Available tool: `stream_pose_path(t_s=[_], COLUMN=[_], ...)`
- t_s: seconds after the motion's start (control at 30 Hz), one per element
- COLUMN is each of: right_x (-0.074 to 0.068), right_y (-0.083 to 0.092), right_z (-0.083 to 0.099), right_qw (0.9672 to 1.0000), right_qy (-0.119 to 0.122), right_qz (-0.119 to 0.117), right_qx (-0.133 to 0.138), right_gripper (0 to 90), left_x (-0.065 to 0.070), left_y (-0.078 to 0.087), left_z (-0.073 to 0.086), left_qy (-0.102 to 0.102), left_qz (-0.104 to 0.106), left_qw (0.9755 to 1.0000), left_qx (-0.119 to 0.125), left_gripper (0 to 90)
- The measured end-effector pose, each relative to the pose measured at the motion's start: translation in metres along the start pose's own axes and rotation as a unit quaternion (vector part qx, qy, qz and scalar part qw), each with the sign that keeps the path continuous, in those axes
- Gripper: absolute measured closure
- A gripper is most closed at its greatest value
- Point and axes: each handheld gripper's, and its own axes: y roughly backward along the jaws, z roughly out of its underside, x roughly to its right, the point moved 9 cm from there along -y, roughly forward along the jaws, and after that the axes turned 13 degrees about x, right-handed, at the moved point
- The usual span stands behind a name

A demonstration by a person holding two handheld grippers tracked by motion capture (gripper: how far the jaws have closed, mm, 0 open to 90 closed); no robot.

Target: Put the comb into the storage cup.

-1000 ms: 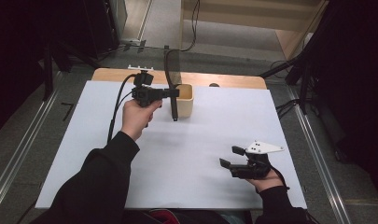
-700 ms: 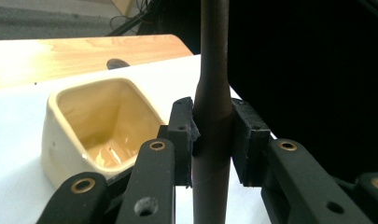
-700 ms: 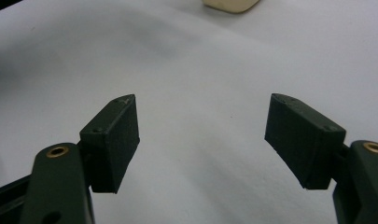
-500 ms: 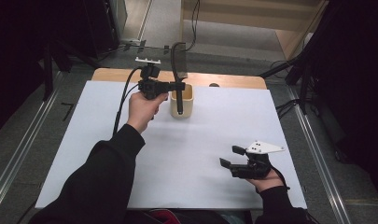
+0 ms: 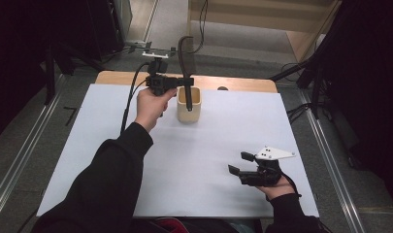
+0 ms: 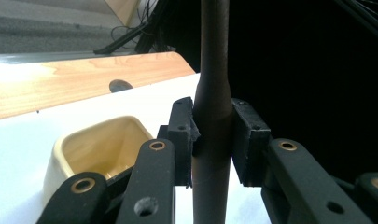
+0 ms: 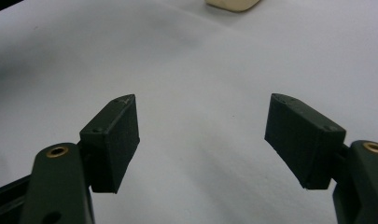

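The left gripper (image 5: 184,81) pinches a dark, long-handled tool (image 6: 213,93), perhaps a comb or brush, its pads (image 6: 182,135) pressed on either side of the shaft. The tool stands upright with its lower end inside the cream cup (image 5: 189,104) near the far edge of the table (image 5: 223,141). The right gripper (image 7: 200,140) rests spread and empty over the white tabletop, well apart from the cup.

Bare white tabletop (image 5: 223,141) around cup (image 5: 189,110)
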Motion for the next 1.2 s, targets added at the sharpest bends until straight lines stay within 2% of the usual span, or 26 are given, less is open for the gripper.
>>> stream_pose_path(t_s=[0.3, 0.43, 0.57, 0.67, 0.97, 1.2], right_x=[-0.001, -0.001, -0.001, -0.001, -0.002, -0.003], right_y=[0.000, 0.000, 0.000, 0.000, -0.001, -0.002], right_z=[0.000, 0.000, 0.000, 0.000, 0.001, 0.001], right_qw=[1.0000, 1.0000, 1.0000, 1.0000, 1.0000, 1.0000], right_qy=[0.000, -0.002, -0.002, -0.001, 0.001, 0.000], right_qz=[-0.002, -0.001, -0.001, -0.002, -0.006, -0.007], right_qx=[0.001, -0.002, -0.001, -0.001, -0.005, -0.006], right_gripper=[24.2, 24.2, 24.2, 24.2, 24.2, 24.2], left_x=[-0.007, -0.011, -0.015, -0.016, -0.033, -0.038], left_y=[-0.005, -0.008, -0.011, -0.011, -0.013, -0.018], left_z=[-0.011, -0.015, -0.018, -0.019, -0.023, -0.021], left_qy=[0.004, 0.005, -0.004, -0.012, 0.001, -0.018], left_qz=[-0.002, -0.009, -0.021, -0.017, -0.034, -0.044], left_qw=[0.9999, 0.9998, 0.9996, 0.9995, 0.9987, 0.9981], left_qx=[0.012, 0.015, 0.018, 0.023, 0.037, 0.040], left_gripper=[72.5, 72.6, 72.5, 72.5, 72.5, 72.5])
